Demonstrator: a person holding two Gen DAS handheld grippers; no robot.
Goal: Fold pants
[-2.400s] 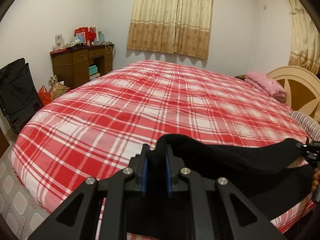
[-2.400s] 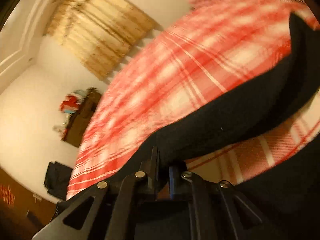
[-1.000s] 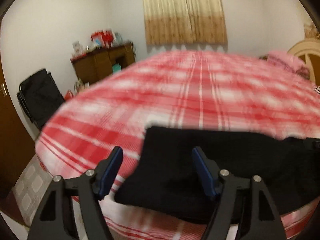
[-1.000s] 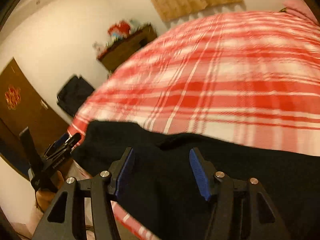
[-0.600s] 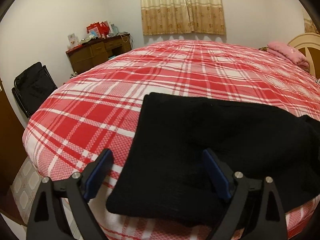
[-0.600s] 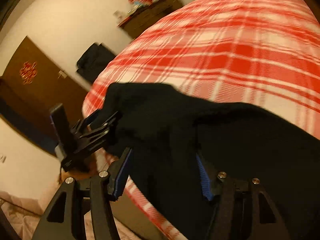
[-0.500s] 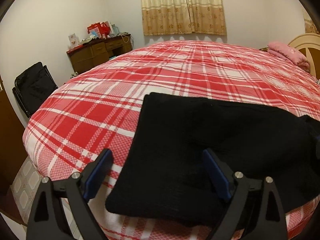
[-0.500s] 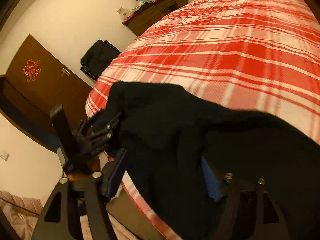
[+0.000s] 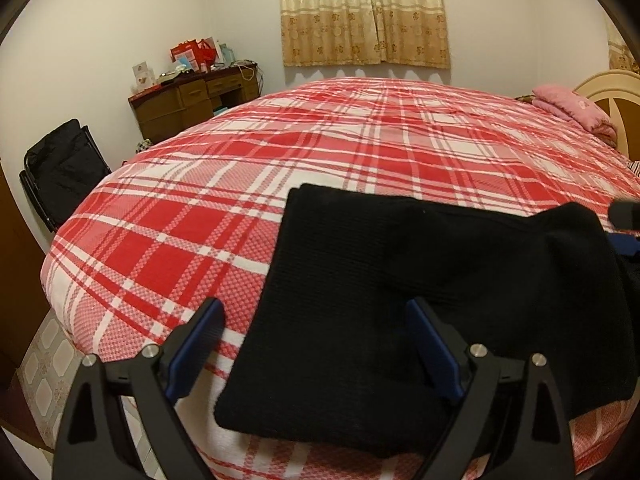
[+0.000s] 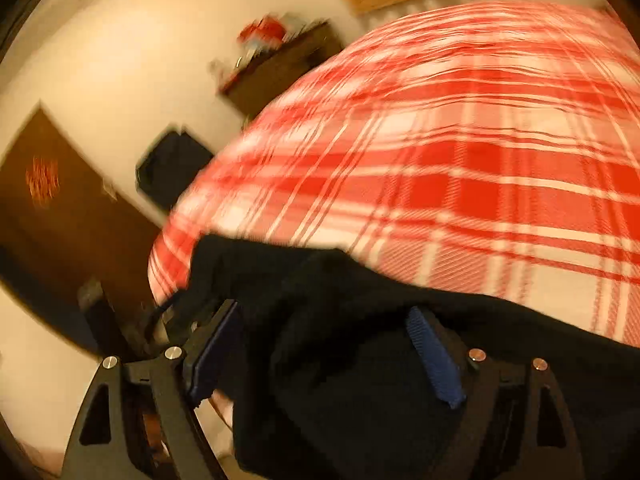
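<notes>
Black pants [image 9: 420, 280] lie folded on the red-and-white plaid bed [image 9: 248, 184], at its near edge towards the near left corner, their lower border hanging slightly past that edge. The placement there, judged from the task, keeps the bundle within easy reach of both hands for a further fold or for smoothing.

The left tool [image 9: 316, 340] stands spread wide over the near left part of the pants; its blue pads [image 9: 434, 344] do not press the cloth, so the garment rests on the bed alone. The right tool [image 10: 324, 344], seen in a blurred view, has its jaws opening, with dark cloth between them but not pinched. Both tools point downward at the fabric, probably having let go of a fold.

The pants appear as a thick, roughly rectangular stack with a fine ribbed or waffle knit. The far edge is straight; a raised ridge crosses the right part, where layers overlap unevenly.
</notes>
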